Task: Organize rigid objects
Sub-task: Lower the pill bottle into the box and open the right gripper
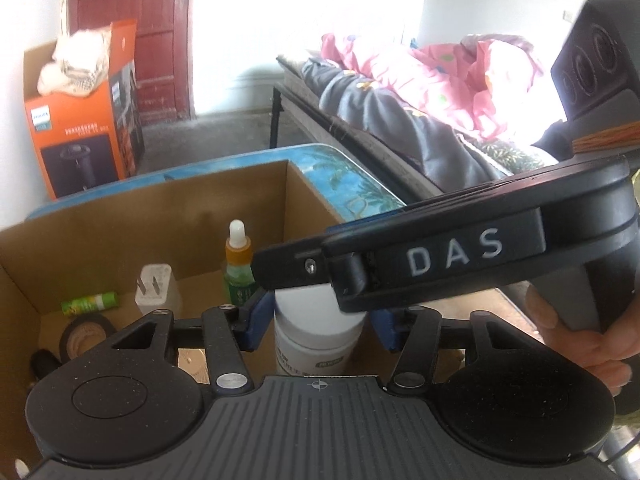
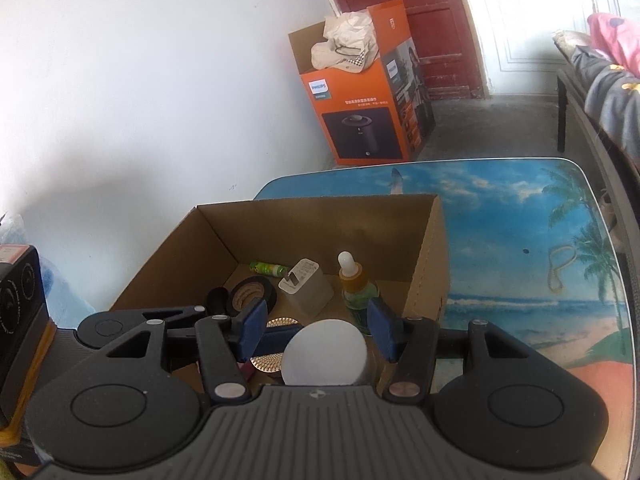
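Left wrist view: the white plastic bottle (image 1: pixel 320 340) is seen side-on inside the brown cardboard box (image 1: pixel 120 216), flanked by the left gripper (image 1: pixel 320 326). Whether it's actually pinched can't be told, since the right gripper (image 2: pixel 316 330) cuts across. In the right wrist view only the bottle's round cap is shown, jaws spread clear around it. Two gold ribbed discs (image 2: pixel 266 360), half hidden, are caught only there. Counted once each: green dropper bottle (image 2: pixel 354 288), white charger plug (image 2: pixel 306 284), black tape roll (image 2: pixel 250 294).

"PHILIPS" on orange box (image 2: pixel 360 120); "DAS" on right gripper (image 1: pixel 454 256).
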